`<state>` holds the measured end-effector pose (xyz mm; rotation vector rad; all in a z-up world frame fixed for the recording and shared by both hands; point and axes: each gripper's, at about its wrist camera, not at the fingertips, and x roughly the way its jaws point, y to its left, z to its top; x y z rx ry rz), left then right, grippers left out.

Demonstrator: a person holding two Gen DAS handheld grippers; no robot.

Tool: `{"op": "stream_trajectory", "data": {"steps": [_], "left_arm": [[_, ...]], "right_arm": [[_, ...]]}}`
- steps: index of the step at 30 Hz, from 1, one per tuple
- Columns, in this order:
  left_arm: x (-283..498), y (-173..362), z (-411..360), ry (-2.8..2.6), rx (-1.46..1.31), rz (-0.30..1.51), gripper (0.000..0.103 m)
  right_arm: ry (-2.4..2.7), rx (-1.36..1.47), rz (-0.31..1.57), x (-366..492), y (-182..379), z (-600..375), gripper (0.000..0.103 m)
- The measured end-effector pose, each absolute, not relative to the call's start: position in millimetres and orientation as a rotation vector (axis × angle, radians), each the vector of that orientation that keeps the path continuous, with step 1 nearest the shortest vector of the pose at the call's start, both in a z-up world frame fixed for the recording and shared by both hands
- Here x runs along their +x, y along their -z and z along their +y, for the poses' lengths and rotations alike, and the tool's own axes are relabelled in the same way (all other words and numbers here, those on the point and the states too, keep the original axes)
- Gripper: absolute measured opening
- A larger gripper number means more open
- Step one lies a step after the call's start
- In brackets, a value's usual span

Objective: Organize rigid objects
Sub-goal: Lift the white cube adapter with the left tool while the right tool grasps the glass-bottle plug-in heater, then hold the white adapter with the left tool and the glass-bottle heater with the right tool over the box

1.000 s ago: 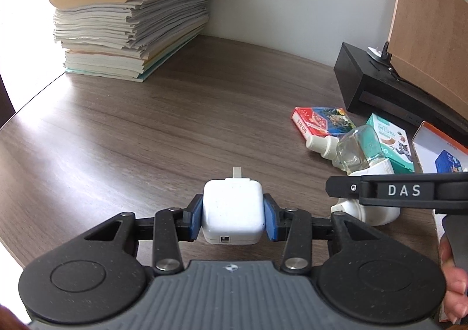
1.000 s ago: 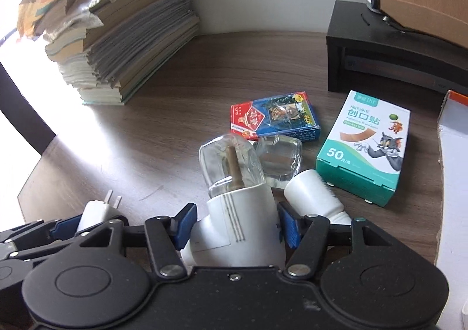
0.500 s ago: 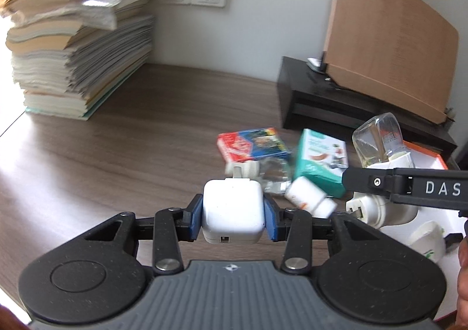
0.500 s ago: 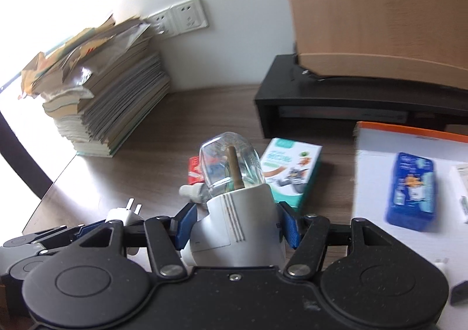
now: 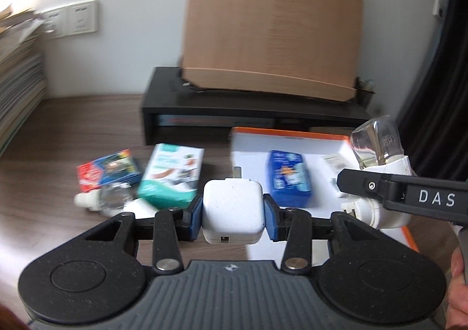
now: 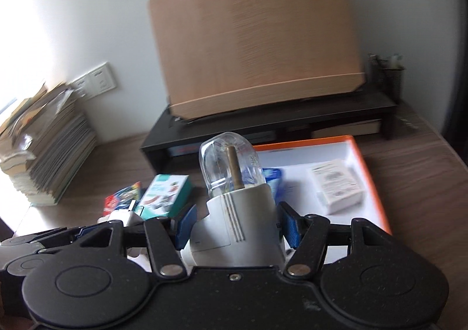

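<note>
Paper stack (image 6: 44, 154): far left against the wall, under the wall sockets (image 5: 70, 18); well apart from both grippers.
Card box (image 5: 106, 173): red and blue, flat on the wooden desk (image 5: 73, 131); print too blurred to read.
Small bottle (image 5: 102, 201): clear with a white cap, lying on its side just in front of the card box.
Teal carton (image 5: 171, 179): beside the card box, cartoon picture on top; text unreadable.
Left gripper (image 5: 232, 213): blue pads clamped on both sides of the white charger (image 5: 232, 211), held above the desk at the near left corner of the tray; plug prongs point away, a port faces the camera.
Monitor stand (image 5: 251, 107): black, along the wall behind everything, carrying a curved wooden panel (image 5: 269, 37).
Tray (image 6: 371, 178): white floor, orange rim, open on top; bare floor at its middle and near side.
Blue pack (image 5: 288, 178): lies in the tray's left part.
White box (image 6: 336, 185): lies in the tray's right part, label blurred.
Right gripper (image 6: 235, 227): pads pressed against the white plug-in vaporizer (image 6: 239, 213), its clear bottle and brown wick upright, over the tray's near edge; "DAS" reads on the gripper's side.
Right edge: the desk ends just past the tray.
</note>
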<state>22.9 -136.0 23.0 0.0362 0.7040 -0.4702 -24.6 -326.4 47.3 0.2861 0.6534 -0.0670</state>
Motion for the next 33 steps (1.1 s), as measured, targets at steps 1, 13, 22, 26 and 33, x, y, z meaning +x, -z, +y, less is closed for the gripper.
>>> {"op": "stream_trajectory", "data": {"steps": [1,13,22,26,33], "left_arm": [[23,-24,-145,0.486,0.04,0.704,0.042],[31,-30,-218,0.567,0.093,0.703,0.042],[28,-25,-229,0.536,0.086,0.732,0.042],[30,-26,-229,0.519,0.083,0.73,0.042],[33,-25,-230,0.499,0.07,0.733,0.042]], "right_arm": [[0.085,0.292,0.647,-28,-49,-335,0.073],[0.158,0.326,0.602,-39,-59,-391,0.073],[0.132,0.317,0.609,-30,-53,-401,0.073],[0.118,0.312,0.612,-25,-52,-401,0.073],[0.099,0.302,0.619,-17,-51,-402,0.073]]}}
